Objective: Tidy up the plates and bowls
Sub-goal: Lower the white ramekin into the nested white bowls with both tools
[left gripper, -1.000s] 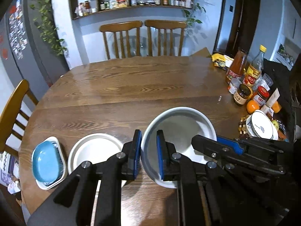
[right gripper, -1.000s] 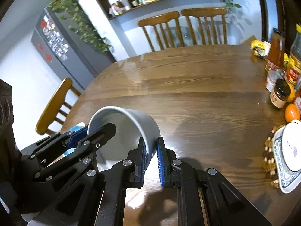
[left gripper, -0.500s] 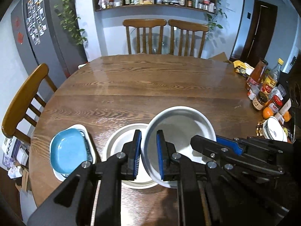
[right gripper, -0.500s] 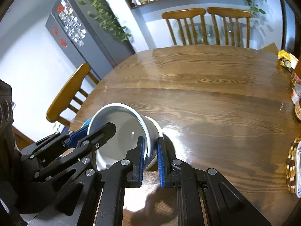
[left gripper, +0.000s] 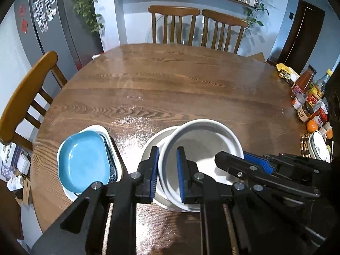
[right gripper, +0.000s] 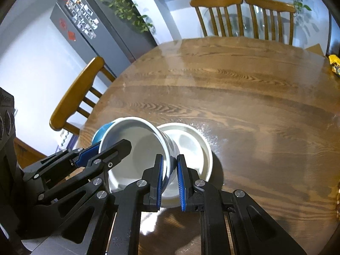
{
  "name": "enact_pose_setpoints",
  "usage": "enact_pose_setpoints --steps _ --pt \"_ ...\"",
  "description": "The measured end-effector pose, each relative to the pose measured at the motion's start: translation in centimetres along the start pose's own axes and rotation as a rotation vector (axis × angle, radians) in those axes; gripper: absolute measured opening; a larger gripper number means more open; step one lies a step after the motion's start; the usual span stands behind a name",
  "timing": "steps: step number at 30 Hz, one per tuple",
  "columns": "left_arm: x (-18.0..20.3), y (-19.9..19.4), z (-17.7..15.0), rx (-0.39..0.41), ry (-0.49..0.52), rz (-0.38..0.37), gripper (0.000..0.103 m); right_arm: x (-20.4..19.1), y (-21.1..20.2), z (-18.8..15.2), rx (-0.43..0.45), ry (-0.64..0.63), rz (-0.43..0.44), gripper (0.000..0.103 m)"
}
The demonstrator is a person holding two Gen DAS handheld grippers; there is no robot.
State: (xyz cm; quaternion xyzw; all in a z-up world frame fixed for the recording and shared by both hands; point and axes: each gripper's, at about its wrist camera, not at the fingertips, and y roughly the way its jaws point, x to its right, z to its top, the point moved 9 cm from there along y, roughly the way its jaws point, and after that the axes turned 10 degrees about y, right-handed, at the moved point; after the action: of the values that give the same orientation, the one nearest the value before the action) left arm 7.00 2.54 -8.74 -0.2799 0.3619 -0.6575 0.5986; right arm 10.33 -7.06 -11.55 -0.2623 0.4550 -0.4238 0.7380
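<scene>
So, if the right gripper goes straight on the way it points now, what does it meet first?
The right gripper is shut on the rim of the white bowl. Straight ahead, just past its fingertips, lies the round white plate on the table, so probably the plate first, though depth is unclear.

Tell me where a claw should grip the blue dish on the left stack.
Grip the blue dish by its raised rim on the near edge, coming from above and the table's near side. It lies flat, nested on a white tray, so only the rim offers a pinch.
</scene>
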Motion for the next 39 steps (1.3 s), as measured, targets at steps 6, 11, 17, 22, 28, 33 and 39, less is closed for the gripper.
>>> enact_pose_setpoints --steps 6,11,17,22,28,33,39 --pt "-0.4 2.0 -0.8 -0.054 -0.016 -0.032 0.012 0.5 2.2 -0.5 -0.044 0.024 -0.023 0.015" --pt "-0.4 3.3 -1.5 -0.087 -0.017 -0.054 0.012 0.9 3.8 -0.9 -0.074 0.047 -0.043 0.015" --pt "-0.3 4.4 -1.8 -0.113 -0.013 -0.074 0.012 1.6 4.9 -1.0 -0.093 0.064 -0.060 0.015" --pt "-0.2 5.0 -2.0 -0.130 -0.010 -0.089 0.012 2.0 5.4 -1.0 -0.109 0.070 -0.075 0.015" --pt "-0.1 5.7 -1.9 -0.142 -0.010 -0.097 0.012 2.4 5.8 -1.0 -0.122 0.069 -0.085 0.015" --pt "-0.3 5.7 -1.9 -0.141 -0.011 -0.100 0.012 2.4 6.0 -0.9 -0.122 0.061 -0.089 0.015" --pt "-0.3 5.8 -2.0 -0.146 -0.013 -0.099 0.012 2.3 6.0 -0.8 -0.123 0.058 -0.091 0.015"
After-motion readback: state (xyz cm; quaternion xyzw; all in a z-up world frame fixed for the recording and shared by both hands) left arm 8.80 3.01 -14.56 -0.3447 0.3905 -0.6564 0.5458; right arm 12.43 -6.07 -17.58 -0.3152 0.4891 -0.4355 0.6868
